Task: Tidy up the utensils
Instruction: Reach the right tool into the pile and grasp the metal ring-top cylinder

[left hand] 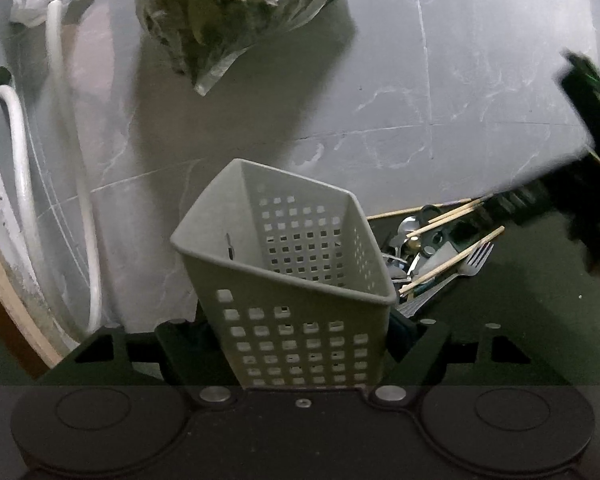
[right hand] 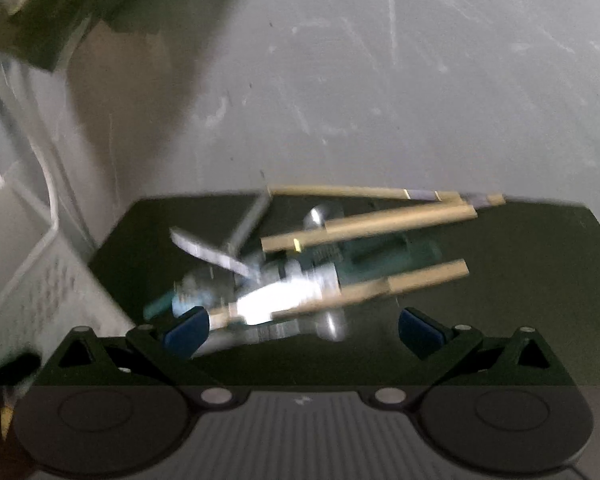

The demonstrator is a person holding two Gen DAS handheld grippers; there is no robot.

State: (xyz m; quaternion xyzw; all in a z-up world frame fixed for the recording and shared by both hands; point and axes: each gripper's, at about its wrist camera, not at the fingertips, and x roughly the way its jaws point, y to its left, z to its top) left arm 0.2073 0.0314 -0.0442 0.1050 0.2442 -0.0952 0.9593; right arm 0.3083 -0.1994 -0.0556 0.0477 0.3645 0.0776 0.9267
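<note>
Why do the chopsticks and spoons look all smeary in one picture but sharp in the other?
Right wrist view: motion blur smears the chopsticks and metal cutlery, and one shiny piece glares white. Left wrist view: the basket and fork are sharp; only the right gripper at the edge is blurred. Both views bend at the edges from the fisheye lens.

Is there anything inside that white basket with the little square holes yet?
No. The left wrist view looks into the white basket and shows only bare perforated walls; the utensils lie beside it on the dark mat.
</note>
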